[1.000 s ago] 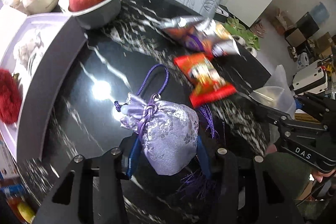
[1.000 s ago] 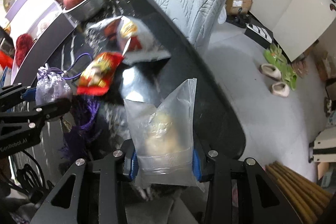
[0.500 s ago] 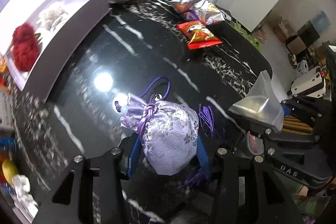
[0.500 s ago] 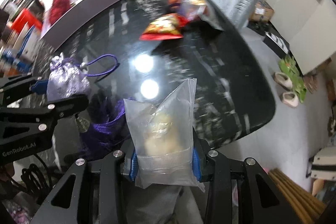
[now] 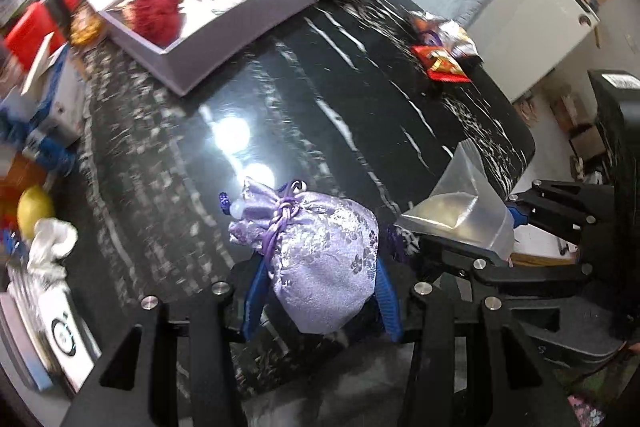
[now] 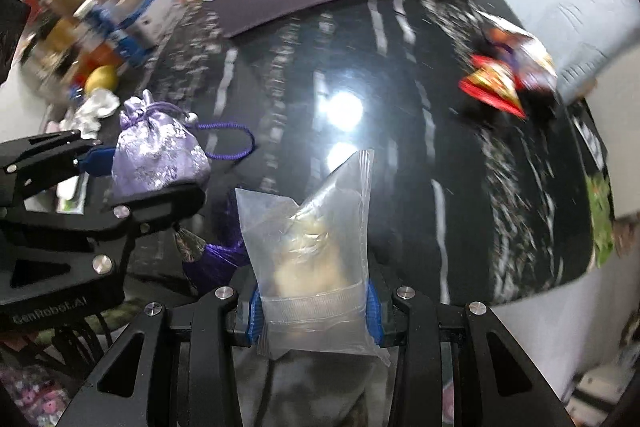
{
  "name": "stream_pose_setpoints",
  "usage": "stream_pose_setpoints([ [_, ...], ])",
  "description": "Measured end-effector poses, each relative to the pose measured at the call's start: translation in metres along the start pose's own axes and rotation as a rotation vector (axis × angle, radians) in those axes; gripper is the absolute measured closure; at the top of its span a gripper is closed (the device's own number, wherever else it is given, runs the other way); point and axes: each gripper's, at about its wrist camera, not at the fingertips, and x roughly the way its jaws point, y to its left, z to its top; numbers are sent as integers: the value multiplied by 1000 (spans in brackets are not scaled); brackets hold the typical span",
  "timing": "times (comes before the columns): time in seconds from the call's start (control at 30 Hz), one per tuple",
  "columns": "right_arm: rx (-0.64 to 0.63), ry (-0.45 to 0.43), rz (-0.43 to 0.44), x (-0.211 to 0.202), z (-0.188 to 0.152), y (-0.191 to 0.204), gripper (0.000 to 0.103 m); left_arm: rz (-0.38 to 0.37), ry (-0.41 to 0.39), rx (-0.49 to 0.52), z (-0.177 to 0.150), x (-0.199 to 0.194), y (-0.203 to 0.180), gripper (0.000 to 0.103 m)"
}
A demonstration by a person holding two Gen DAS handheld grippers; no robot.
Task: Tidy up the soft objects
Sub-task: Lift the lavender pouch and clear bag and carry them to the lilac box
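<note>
The left gripper point(image 5: 320, 291) is pinching a purple pouch point(image 5: 320, 259) by its body, and the right gripper point(image 6: 314, 307) is clamping a clear bag point(image 6: 316, 259) across its lower seam; both are hanging above the near edge of the black table point(image 5: 320, 99), probably so they clear it on the way to the white box point(image 5: 240, 15) at eleven o'clock. The right view is showing the pouch's cord and tassel point(image 6: 212, 259) dangling. The left view is showing the red pompom point(image 5: 158, 5) inside the box.
</note>
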Motion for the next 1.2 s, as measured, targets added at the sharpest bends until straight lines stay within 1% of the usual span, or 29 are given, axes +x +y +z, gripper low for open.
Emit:
stream_pose_setpoints([
  [0.2,-102,-42,26,-13,23,30,65,32,-54,-57,1,-24,19,56],
  [0.4,-178,-117,30,-44,51,50,65,60,-153,-100,14,-64,37,56],
  [0.63,-250,-238,26,-93,84,66,65,85,-274,-105,38,-109,48,56],
  [0.7,-266,-268,24,-104,93,71,65,94,-314,-101,47,-123,51,56],
  [0.77,-281,-304,25,-116,105,74,65,97,-337,-96,56,-133,53,56],
  [0.93,-299,-366,49,-142,136,76,65,116,-407,-89,82,-161,56,56],
  [1.2,-359,-427,64,-162,190,71,65,165,-498,-105,132,-185,69,56],
])
